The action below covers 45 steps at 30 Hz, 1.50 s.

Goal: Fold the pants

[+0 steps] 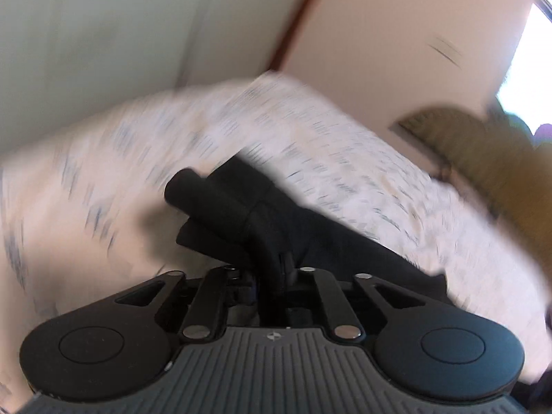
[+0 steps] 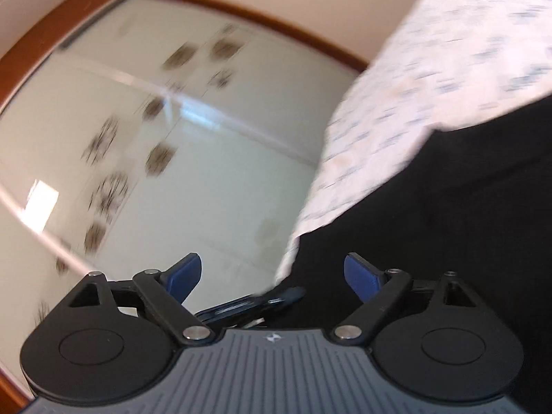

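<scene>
The left tongs [image 1: 276, 276] are clamped on a bunched fold of the black pants [image 1: 241, 203], which trail away over the bed [image 1: 138, 179]. The right tongs [image 2: 272, 276] stand wide apart with nothing between their blue pads [image 2: 362, 276]; black cloth lies just to their right on the same bed. The bedsheet is pale with small blue marks, blurred. Beyond it are cream walls [image 1: 396, 34], a frosted sliding door in a wooden frame [image 2: 207, 172], and a bright window [image 1: 531, 69].
</scene>
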Each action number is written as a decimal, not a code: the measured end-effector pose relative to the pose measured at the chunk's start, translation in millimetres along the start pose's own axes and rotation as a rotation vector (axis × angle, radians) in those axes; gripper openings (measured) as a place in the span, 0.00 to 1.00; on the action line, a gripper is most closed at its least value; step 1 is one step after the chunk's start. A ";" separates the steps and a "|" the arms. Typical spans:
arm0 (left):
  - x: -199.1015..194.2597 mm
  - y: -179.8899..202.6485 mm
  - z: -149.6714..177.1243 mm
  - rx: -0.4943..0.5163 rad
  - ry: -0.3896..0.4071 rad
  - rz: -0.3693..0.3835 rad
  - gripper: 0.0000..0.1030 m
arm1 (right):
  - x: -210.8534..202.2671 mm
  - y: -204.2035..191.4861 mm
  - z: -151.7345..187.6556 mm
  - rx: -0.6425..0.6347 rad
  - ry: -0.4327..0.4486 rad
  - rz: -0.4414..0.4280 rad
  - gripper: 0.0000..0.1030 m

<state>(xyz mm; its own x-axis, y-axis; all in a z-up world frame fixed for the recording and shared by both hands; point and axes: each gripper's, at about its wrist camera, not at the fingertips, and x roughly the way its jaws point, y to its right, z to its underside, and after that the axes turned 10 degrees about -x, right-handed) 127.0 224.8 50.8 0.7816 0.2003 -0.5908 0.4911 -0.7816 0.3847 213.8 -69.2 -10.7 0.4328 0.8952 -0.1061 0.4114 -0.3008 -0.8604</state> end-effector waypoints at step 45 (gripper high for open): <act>-122.3 36.6 106.9 0.401 0.043 0.360 0.82 | -113.2 -51.8 -35.7 -0.359 -0.107 0.334 0.17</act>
<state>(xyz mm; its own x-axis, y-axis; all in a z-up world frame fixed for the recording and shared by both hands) 8.3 108.5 61.3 0.8924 -0.1041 -0.4390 0.0109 -0.9677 0.2518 172.2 -166.8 63.6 0.5107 0.7541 -0.4130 0.5229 -0.6537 -0.5471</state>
